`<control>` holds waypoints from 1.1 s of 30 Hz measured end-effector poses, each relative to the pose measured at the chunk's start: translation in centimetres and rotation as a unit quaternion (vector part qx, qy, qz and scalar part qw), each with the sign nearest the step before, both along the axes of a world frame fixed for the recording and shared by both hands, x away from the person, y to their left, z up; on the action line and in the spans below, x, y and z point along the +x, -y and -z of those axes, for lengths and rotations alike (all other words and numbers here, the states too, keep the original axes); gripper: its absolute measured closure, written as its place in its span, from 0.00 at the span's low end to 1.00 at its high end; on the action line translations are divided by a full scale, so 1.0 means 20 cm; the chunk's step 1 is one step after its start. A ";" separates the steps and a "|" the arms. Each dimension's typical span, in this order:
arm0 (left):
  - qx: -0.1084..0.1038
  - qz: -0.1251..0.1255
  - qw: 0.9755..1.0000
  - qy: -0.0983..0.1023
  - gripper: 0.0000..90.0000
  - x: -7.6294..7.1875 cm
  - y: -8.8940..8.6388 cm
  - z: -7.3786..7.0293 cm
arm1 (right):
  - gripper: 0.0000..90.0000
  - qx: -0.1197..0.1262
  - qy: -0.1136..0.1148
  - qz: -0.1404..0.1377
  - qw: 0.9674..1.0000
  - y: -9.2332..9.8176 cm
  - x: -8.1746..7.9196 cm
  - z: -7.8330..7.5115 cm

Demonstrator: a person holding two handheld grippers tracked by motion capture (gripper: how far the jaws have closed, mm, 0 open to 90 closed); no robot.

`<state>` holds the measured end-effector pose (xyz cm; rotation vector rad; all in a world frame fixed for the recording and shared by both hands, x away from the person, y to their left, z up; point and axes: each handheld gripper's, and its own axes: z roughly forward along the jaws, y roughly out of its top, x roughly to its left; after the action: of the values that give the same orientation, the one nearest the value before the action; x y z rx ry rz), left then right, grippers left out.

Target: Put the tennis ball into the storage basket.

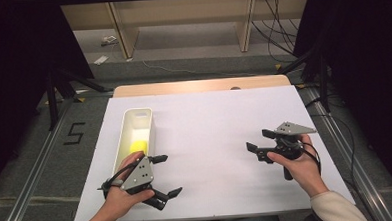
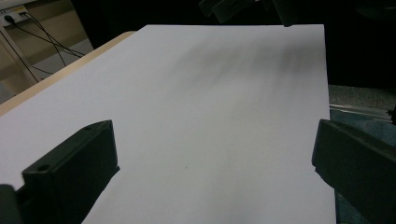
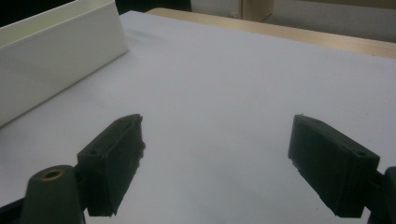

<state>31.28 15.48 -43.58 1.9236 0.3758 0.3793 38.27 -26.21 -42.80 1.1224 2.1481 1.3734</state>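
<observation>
Left gripper (image 1: 167,176): lower left of the high view, held low over the white sheet, just beside the near end of the bin. Its jaws are spread wide with nothing between them. In the left gripper view they frame bare sheet at the bottom corners. It points toward the middle of the table rather than at the bin, so I judge it idle or just let go.

Left hand (image 1: 118,196): comes in from the bottom edge and wraps the handle from below, leaving the grey plate facing up.

Right gripper (image 1: 259,144): right of centre in the high view, well apart from the bin, aimed left across the sheet. Its jaws are spread and empty. The right gripper view shows them at the bottom corners, with the bin's side wall in the upper left. It seems parked out of the way, leaving the left side free.

White sheet (image 1: 210,140): covers most of the table and gives a plain work surface; both grippers hover over it.

Ball (image 1: 138,145): yellow, lying inside the bin near its near end, just beyond the left gripper. It rests on the bin floor, touching no gripper; I judge it already dropped in.

Bin (image 1: 126,124): long, white, open-topped, set lengthwise at the left of the sheet, so the left gripper reaches it easily.

Table edge (image 1: 198,85): a strip of bare wood shows beyond the sheet, in the upper middle.
</observation>
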 end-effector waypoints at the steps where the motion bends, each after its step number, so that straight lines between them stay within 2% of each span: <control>1: 0.000 -0.001 1.000 0.000 0.00 0.00 0.00 0.00 | 0.21 -0.001 0.001 0.000 1.000 0.00 0.00 0.00; 20: 0.002 -0.004 1.000 0.000 0.00 0.00 0.00 0.00 | 0.21 -0.008 -0.004 0.008 1.000 0.06 -0.03 0.03; 33: -0.003 -0.003 1.000 0.000 0.00 0.00 0.00 0.00 | 0.21 -0.011 -0.012 0.004 1.000 0.03 -0.02 0.05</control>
<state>31.36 15.53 -43.57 1.9170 0.3840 0.3814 37.92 -26.87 -43.87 1.1443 2.1686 1.3355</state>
